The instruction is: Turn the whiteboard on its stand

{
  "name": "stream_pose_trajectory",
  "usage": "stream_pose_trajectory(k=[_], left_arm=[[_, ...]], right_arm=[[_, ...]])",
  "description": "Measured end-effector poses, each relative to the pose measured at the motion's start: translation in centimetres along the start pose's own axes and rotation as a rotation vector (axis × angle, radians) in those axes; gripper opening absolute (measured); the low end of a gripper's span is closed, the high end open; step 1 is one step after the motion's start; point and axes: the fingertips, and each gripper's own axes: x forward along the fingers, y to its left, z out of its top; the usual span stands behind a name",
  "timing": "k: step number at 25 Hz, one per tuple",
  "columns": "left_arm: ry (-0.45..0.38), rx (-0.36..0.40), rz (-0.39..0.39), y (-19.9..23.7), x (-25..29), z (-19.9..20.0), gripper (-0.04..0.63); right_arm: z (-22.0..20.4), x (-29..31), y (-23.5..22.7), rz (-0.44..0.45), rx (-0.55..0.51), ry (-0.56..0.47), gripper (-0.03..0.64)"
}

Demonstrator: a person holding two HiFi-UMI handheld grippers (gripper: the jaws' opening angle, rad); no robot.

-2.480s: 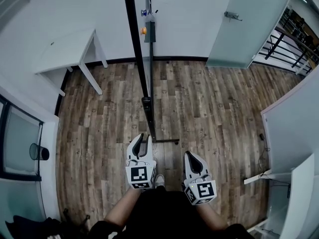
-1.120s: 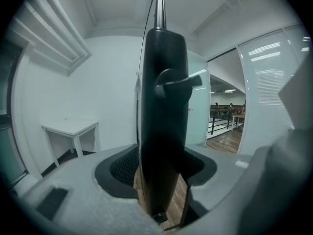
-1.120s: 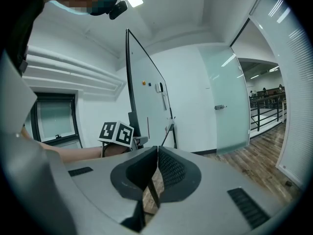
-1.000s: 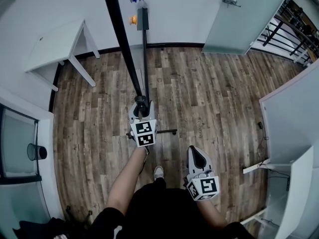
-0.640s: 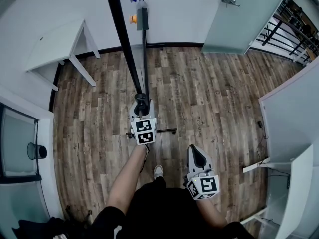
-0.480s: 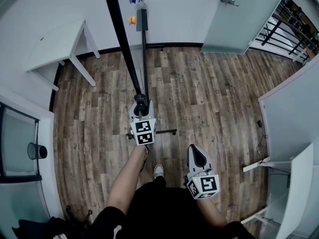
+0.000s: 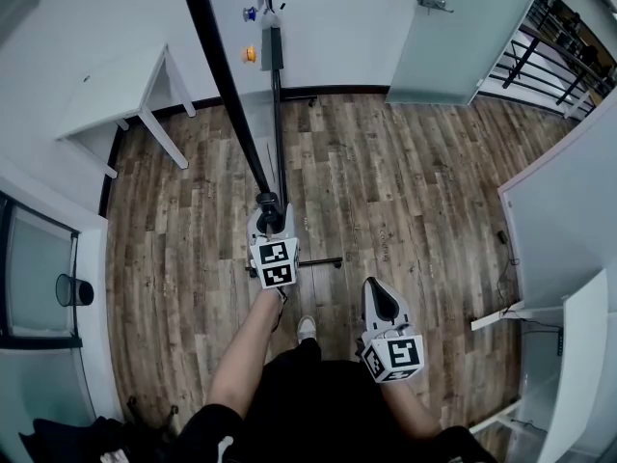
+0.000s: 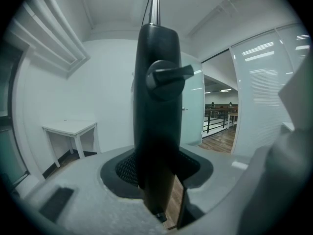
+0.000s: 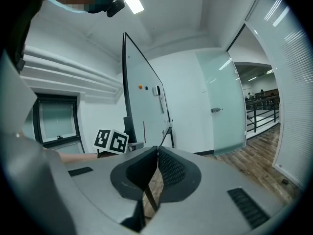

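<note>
The whiteboard (image 7: 220,70) stands edge-on in front of me, its black top edge running from the top of the head view down to my left gripper (image 7: 268,215). That gripper's jaws have just been closing and are now shut on the board's black end post (image 8: 156,106), which carries a knob (image 8: 164,75) and fills the gap between the pads. My right gripper (image 7: 379,302) hangs lower right near my body, shut and empty; its pads meet in the right gripper view (image 9: 155,168), where the whiteboard (image 9: 142,106) rises at the left.
The stand's foot bar (image 7: 323,260) lies on the wooden floor by my left gripper. A white table (image 7: 116,90) stands at the back left, a glass door (image 7: 463,27) at the back right, white panels (image 7: 559,191) at the right. Magnets (image 7: 249,54) stick to the board.
My left gripper reached forward from beside my body and closed on the end post. Since then the board's top edge has swung slightly left in the head view. The right gripper stays low.
</note>
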Motion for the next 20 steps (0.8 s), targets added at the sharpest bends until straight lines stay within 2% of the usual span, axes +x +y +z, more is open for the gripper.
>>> stream_pose_trajectory(k=[20], left_arm=[[0.014, -0.009, 0.011, -4.9, -11.3, -3.3, 0.176]], right_arm=[[-1.9, -11.4, 0.0, 0.020, -0.001, -0.010, 0.015]])
